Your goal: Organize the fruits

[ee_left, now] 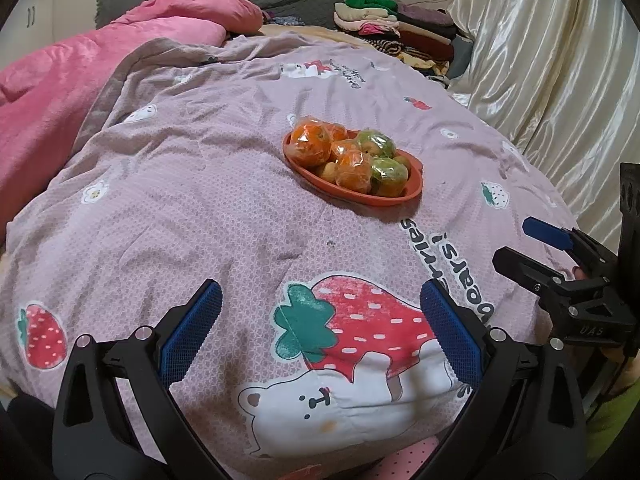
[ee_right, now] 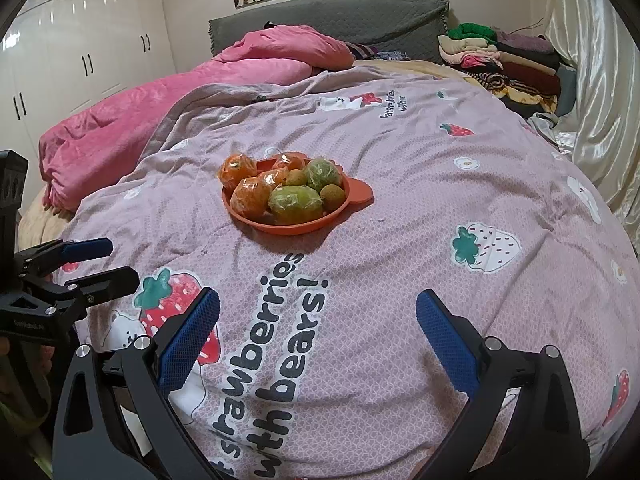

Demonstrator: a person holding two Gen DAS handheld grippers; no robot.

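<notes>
Both grippers are held low over the bed, spread wide and carrying nothing. Starting at the left: the left gripper (ee_left: 320,328) is poised above the strawberry-and-bear print on the quilt (ee_left: 200,208), its blue ribbed pads (ee_left: 192,332) well apart, nothing between them. Moving right, the right gripper (ee_right: 318,332) is held just beside it over the lettering, jaws equally wide, pads (ee_right: 448,344) bare.

Ahead of both, near the middle of the quilt, the fruits are found already gathered on an orange plate (ee_right: 360,194), a shallow oval dish with a small tab at one side. Wrapped oranges (ee_right: 250,198) are piled toward the left of it, wrapped green fruits (ee_right: 296,202) toward the right, and small tan round fruits (ee_right: 333,196) are tucked between. One orange (ee_right: 238,170) is seen perched at the far left rim, half overhanging.

That perched orange could be judged the piece needing attention. If it is taken, a slow approach from above is called for, the jaws closed across its widest part, since the film is glossy and crinkled and a slip would be likely. The quilt is soft and waffle-textured, so the plate may tip if it is pressed at the rim; the other gripper might be kept close to steady it. Off to the far left, a pink blanket (ee_right: 160,100) lies bunched.
</notes>
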